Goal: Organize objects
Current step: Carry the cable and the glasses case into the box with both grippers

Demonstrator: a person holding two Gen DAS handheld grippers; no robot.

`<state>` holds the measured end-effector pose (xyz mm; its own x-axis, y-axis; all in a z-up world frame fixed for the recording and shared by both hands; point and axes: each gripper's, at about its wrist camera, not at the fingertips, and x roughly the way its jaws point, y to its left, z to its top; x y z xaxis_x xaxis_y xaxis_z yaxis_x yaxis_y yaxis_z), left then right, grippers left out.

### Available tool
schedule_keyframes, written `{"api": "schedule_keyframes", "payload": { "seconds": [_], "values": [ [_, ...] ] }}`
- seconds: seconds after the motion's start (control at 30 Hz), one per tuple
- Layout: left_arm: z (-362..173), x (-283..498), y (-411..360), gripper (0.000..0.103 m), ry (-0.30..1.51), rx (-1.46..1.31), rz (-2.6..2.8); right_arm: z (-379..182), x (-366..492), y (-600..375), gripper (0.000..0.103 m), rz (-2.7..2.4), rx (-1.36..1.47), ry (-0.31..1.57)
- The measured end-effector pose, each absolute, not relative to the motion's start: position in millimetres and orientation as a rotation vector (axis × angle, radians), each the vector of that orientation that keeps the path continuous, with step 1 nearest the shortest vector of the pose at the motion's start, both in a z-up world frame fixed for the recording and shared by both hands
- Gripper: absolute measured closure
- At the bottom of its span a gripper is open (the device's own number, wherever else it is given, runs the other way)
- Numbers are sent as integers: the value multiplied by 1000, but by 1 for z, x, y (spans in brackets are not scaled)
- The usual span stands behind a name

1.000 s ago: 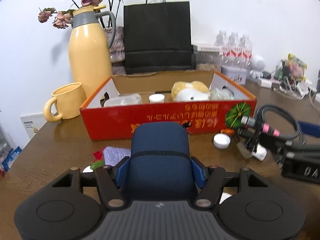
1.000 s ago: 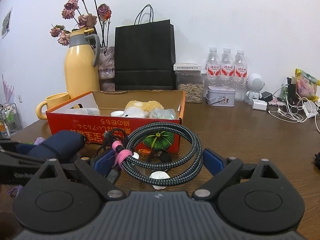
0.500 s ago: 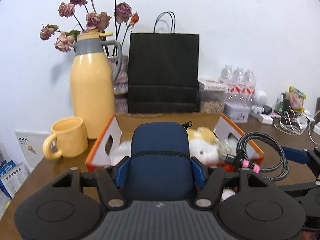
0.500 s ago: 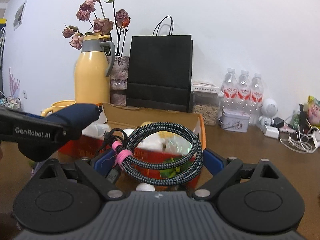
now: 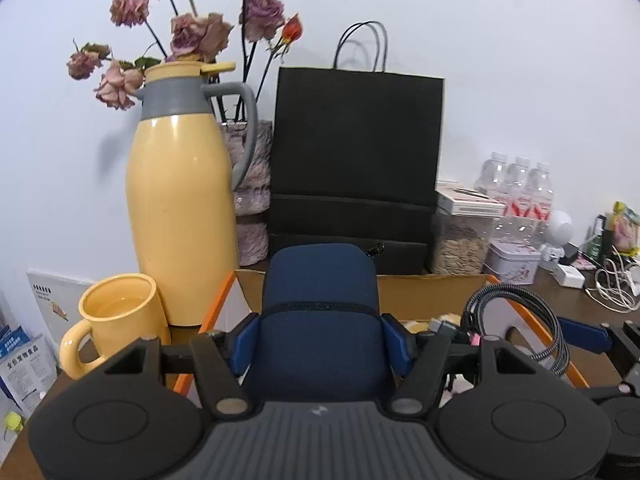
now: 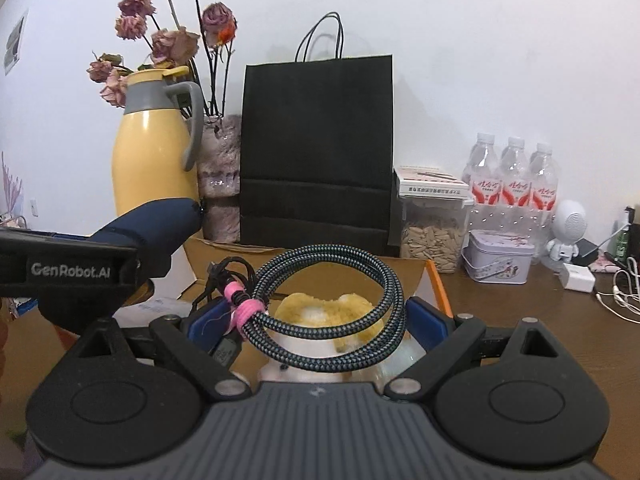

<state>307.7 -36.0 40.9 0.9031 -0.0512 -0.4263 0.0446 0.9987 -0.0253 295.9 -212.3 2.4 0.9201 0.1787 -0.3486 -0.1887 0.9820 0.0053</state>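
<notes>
A person holds two black hand-held grippers over an open cardboard box with orange-red outer walls [image 5: 532, 320], which sits on a brown wooden table [image 6: 540, 320] against a white wall. The left gripper [image 5: 320, 340] has its blue-padded jaws clamped on either side of a soft, dark navy fabric zip pouch [image 5: 320, 280], which stands upright between them and hides much of the box behind it; gripping the pouch by its sides likely keeps it steady for lowering in. The right gripper [image 6: 320, 320] carries a coiled cable with a black and grey braided sheath [image 6: 340, 308], bound with a pink tie [image 6: 244, 310]. The coil's bound side rests against the left blue pad, but whether the jaws are actually pressing on it or the loop merely sits between them cannot be told. Holding it at the tie would keep the loops from springing apart. Both items hang just above the box, not yet inside, which suggests they are about to be dropped in. Beneath the coil lies a plush toy in yellow and white [image 6: 320, 308], already in the box. Behind the box stand a tall yellow thermos jug with a grey collar and handle [image 5: 180, 200], a yellow ceramic mug [image 5: 116, 316] and a black paper carrier bag [image 5: 356, 160].
</notes>
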Motion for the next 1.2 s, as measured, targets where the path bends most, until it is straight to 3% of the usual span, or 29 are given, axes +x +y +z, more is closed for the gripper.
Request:
{"api": "schedule_keyframes", "payload": {
  "seconds": [0.4,0.43,0.47,0.53,1.2],
  "values": [
    [28,344,-30,36,461,18,-34,-4,332,-211,6,186,-58,408],
    [28,345,-31,31,452,25,-35,-5,334,-211,1,189,-55,413],
    [28,345,-31,16,441,28,-33,-6,334,-212,0,184,-51,408],
    [30,343,-30,0,408,30,-30,-7,336,-212,0,168,-49,406],
    [30,327,-26,0,410,24,-16,-7,323,-212,0,182,-69,418]
  ]
}}
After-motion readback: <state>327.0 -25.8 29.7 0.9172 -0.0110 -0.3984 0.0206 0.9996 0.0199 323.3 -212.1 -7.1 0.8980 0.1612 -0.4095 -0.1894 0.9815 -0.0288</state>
